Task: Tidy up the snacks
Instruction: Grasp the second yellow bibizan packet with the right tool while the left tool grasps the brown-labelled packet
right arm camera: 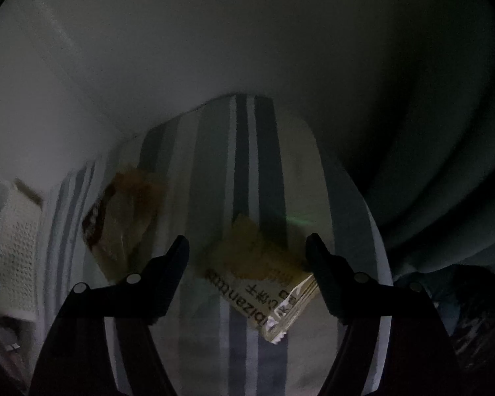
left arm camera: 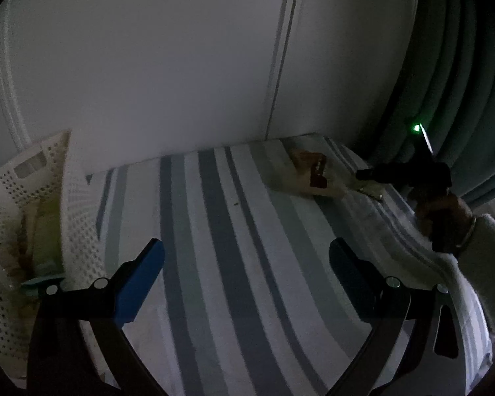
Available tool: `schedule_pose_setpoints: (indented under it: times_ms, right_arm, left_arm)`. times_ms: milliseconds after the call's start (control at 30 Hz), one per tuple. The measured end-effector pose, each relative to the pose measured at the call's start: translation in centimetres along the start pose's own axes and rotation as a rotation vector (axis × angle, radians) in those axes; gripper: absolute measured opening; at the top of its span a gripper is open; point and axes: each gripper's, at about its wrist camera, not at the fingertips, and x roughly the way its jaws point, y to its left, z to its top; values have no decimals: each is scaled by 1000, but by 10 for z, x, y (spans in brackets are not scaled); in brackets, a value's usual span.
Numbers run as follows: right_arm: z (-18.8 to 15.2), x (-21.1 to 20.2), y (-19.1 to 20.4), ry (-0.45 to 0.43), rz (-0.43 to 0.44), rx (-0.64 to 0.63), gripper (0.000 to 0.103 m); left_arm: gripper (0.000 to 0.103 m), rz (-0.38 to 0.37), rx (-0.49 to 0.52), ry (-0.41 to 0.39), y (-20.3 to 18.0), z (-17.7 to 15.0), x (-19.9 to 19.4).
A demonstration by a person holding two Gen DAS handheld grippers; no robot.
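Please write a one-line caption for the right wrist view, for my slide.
Open right gripper hovers over a yellow snack packet on the striped cloth, a brown packet to its left.

Grey-and-white striped cloth (left arm camera: 247, 231), white perforated basket (left arm camera: 79, 231), yellow-tan snack packet (right arm camera: 257, 274)

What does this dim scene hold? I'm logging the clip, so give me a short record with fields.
surface: striped cloth
basket: white perforated basket at the left, packets inside
loose snacks: yellow packet between the open fingers of the right gripper; brown packet further left
left gripper: open, empty, above the cloth
lighting: very dark
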Motion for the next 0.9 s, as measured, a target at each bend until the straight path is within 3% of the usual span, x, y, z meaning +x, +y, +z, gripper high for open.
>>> schedule_pose_setpoints:
  times_ms: [167,267,400,433,533,633,900]
  right_arm:
    - [-21,-9,15,36,-11,-111,73]
    - [-25,-9,21,45,-89,-137,73]
    - [-30,0,30,54,-200,-189,62]
    - [-30,-1,33,54,-189,-190,54]
    - [-34,-3,36,50,-189,-193,49]
    - [-37,-6,33,57,-177,-164,48]
    - [-43,-20,35,47,-89,-97,48]
  left_arm:
    - [101,-15,-2,2,-9,15,16]
    - [101,-5,9,5,-19,25,30]
    - [101,3,24,30,-30,37,54]
    - [101,4,24,36,-32,40,59]
    - [101,-16,9,55,-38,48,77]
    - [101,-35,-4,78,-47,57,101]
    - [101,-20,76,136,-82,78,167]
